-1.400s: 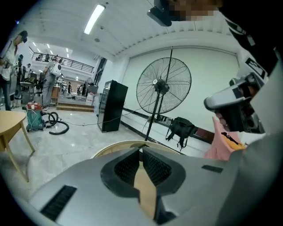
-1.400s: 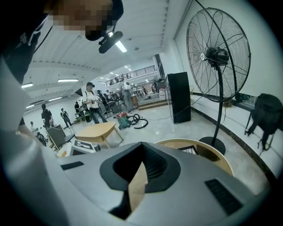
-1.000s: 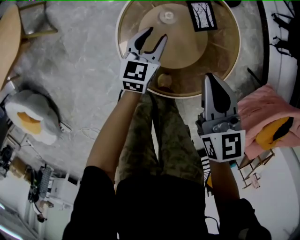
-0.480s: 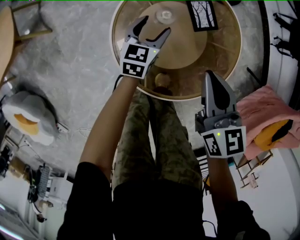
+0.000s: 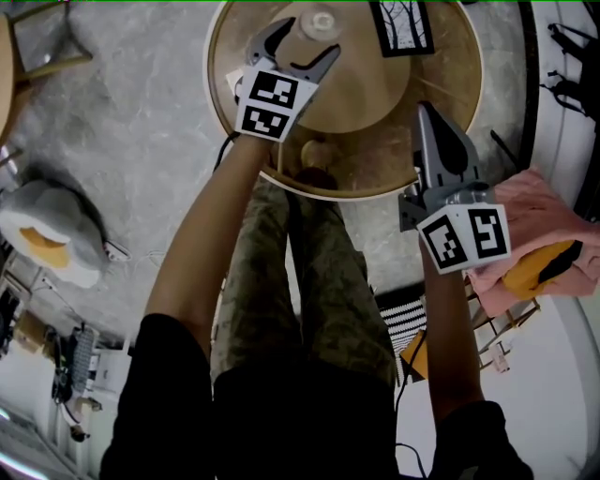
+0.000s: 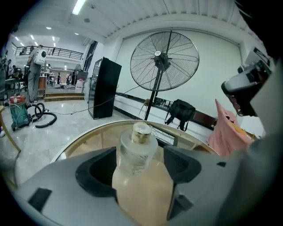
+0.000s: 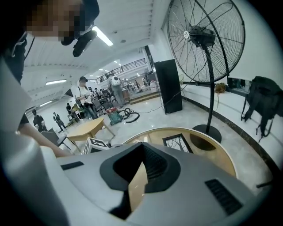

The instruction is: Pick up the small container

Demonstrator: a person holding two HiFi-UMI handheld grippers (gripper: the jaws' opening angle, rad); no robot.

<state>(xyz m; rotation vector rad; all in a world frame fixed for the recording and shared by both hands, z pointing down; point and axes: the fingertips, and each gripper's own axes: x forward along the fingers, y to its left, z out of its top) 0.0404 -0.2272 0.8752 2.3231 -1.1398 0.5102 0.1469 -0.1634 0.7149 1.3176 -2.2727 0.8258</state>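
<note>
The small container [image 5: 320,21], a frosted bottle with a gold cap, stands on the round wooden table [image 5: 361,192] near its far side. My left gripper [image 5: 306,39] reaches over the table towards it. Its jaws have just been opening and stand wide. In the left gripper view the container [image 6: 135,152] rises upright in the gap at the tips of the left gripper [image 6: 139,170], and no pad touches it. My right gripper [image 5: 427,117] hovers over the table's right edge with nothing in it. In the right gripper view the tips of the right gripper [image 7: 140,148] meet.
A black-framed picture [image 5: 401,26] lies flat on the table right of the container. A tall pedestal fan [image 6: 164,59] stands beyond the table. Pink cloth [image 5: 539,225] lies at the right, and an egg-shaped cushion [image 5: 47,234] on the floor at the left.
Both grippers have moved forward over the table and sunk. The left jaws have spread wider, with the container now at their tips. The right jaws stay closed.
</note>
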